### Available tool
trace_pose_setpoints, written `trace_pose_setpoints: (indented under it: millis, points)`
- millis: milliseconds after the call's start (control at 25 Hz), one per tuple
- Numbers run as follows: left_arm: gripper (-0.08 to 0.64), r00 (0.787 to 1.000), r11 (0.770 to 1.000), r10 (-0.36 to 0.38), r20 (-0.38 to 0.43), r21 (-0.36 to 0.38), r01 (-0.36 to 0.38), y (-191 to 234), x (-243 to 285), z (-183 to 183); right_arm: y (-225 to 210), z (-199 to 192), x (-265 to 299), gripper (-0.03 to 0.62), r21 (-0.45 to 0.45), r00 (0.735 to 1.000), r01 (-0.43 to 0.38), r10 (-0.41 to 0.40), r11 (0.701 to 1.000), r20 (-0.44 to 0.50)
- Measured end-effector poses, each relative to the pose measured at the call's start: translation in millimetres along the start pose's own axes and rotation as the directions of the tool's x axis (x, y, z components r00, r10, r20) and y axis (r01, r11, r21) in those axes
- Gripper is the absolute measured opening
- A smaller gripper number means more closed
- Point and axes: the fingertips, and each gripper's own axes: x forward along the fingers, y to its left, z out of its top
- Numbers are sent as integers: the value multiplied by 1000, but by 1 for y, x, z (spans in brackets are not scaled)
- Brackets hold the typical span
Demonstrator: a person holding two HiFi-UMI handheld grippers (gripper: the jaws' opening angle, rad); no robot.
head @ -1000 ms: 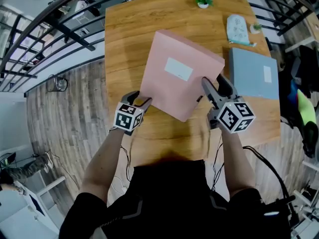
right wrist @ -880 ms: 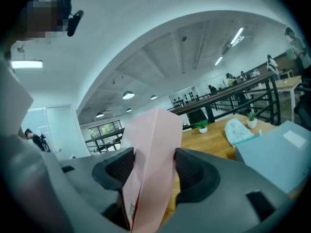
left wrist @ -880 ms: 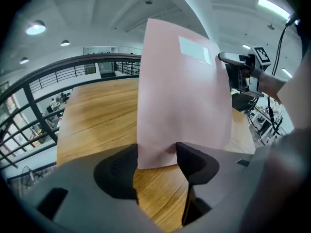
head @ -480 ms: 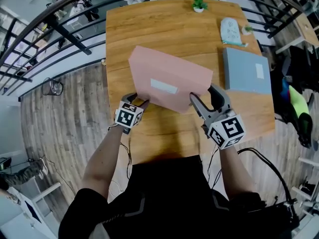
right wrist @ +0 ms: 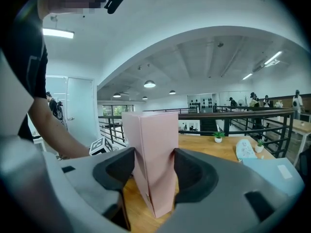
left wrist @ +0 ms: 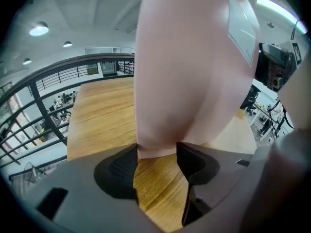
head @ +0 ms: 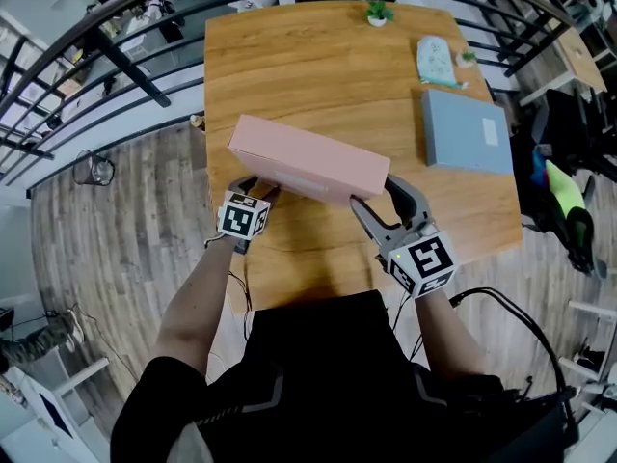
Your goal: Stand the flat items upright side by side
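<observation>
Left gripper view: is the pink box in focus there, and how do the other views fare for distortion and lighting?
Left gripper view: the pink box is soft up close, corners of the frame dark. Right gripper view: its edge is crisp, no glare. Head view: fisheye bends the wooden table and railings; even light.

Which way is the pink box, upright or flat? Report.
Upright: the pink box stands on edge, gripped by the left gripper and right gripper.
</observation>
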Motion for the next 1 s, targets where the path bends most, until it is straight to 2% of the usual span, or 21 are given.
trace_pose_setpoints:
  millis: [120, 360, 600, 720, 920, 1000]
  points:
    - [268, 1000, 1000, -1, 16, -25, 2, 0, -5, 2, 1, -2, 0, 263, -22, 1000, -2, 1, 1000, -22]
    - [268, 998, 996, 17, 68, -87, -11, 1, -26, 8, -3, 2, -1, 332, -36, 999, -35, 34, 999, -34]
    - [268, 987, 985, 49, 155, -170, -23, -3, -57, 20, -14, -6, 4, 368, -21, 987, -147, 145, 989, -69]
    - [268, 975, 977, 84, 207, -210, -40, -6, -76, 28, -11, -10, 7, 371, -50, 968, -238, 232, 970, -95]
    - [268, 944, 959, 149, 295, -275, -65, -19, -108, 47, -3, -21, 14, 371, -127, 920, -382, 363, 915, -150]
    - [268, 929, 951, 183, 321, -297, -84, -25, -123, 56, -3, -20, 17, 371, -130, 899, -431, 412, 893, -148]
